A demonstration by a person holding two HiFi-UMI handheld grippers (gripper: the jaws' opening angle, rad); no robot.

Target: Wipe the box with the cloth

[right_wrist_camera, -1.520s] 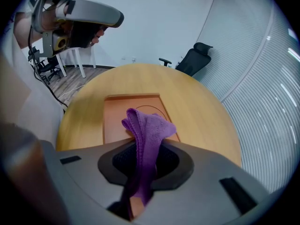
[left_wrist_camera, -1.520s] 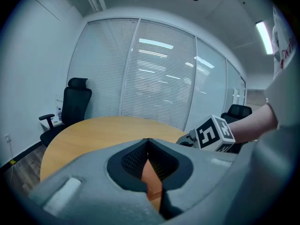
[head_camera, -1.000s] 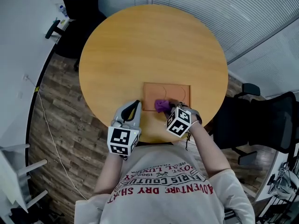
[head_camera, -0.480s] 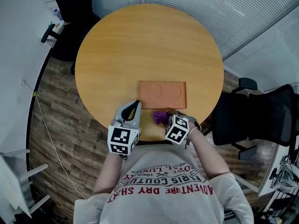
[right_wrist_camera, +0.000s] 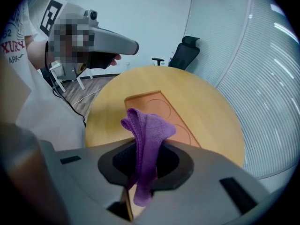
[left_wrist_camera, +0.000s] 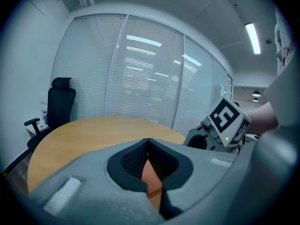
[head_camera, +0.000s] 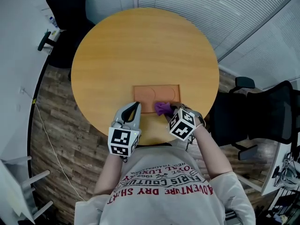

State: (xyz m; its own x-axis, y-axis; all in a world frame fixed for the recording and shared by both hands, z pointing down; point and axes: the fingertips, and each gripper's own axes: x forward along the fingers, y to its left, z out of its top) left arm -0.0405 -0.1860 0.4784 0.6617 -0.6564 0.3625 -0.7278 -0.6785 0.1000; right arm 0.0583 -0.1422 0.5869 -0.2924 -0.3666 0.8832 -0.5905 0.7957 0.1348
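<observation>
Round table [head_camera: 140, 50] beside office chair [head_camera: 262, 121]; right gripper [head_camera: 169, 112] clamps cloth [head_camera: 162, 108] over box [head_camera: 145, 95].

Round wooden table [head_camera: 140, 46] | black office chair [head_camera: 65, 13] behind it, second chair [head_camera: 262, 121] alongside | plank floor [head_camera: 61, 139] | slatted blinds [head_camera: 220, 8]

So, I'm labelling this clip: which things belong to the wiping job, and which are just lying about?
In the job:
cloth, gripped by the right gripper
box
left gripper, shut, at the box

Just about:
table
office chairs
window blinds
</observation>
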